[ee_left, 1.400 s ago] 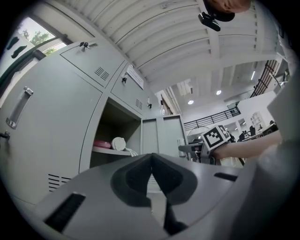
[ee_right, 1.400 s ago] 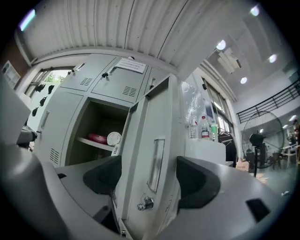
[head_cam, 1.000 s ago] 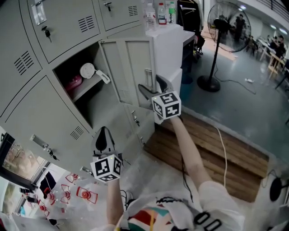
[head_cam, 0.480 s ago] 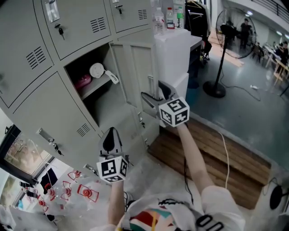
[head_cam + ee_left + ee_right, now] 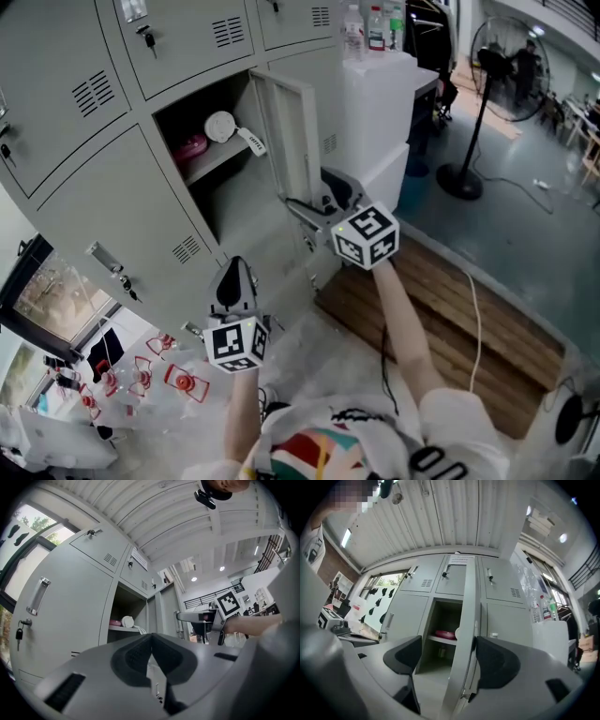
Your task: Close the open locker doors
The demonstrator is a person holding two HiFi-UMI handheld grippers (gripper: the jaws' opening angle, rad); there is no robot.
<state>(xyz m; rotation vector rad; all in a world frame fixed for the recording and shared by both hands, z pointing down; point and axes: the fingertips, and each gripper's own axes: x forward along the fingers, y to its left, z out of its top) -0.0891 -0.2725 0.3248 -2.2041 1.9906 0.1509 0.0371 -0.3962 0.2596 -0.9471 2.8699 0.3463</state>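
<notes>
The grey locker bank [image 5: 112, 202] fills the space ahead of both your grippers, and every door on it that shows is shut except one. That open locker door [image 5: 284, 136] stands swung well out from its compartment, straight ahead of your right gripper [image 5: 317, 193]. By my reading the task is barely half done for this door: it has to swing all the way in to its frame, and nothing else looks left after it.

Your right gripper's jaws are spread, with the door's free edge running up between them. The right pad sits just beside the metal and the left pad is well apart, so you straddle the door and do not clamp it. Your left gripper [image 5: 233, 281] hangs lower, facing the shut door below and left of the open compartment, jaws together on nothing.

Only the right gripper view shows the door edge inside the jaws. Only the head view shows the neighbouring doors closed. Beyond the door, left of your right gripper, the shelf [image 5: 211, 159] holds a pink item [image 5: 190, 145] and a white round object [image 5: 222, 126].
</notes>
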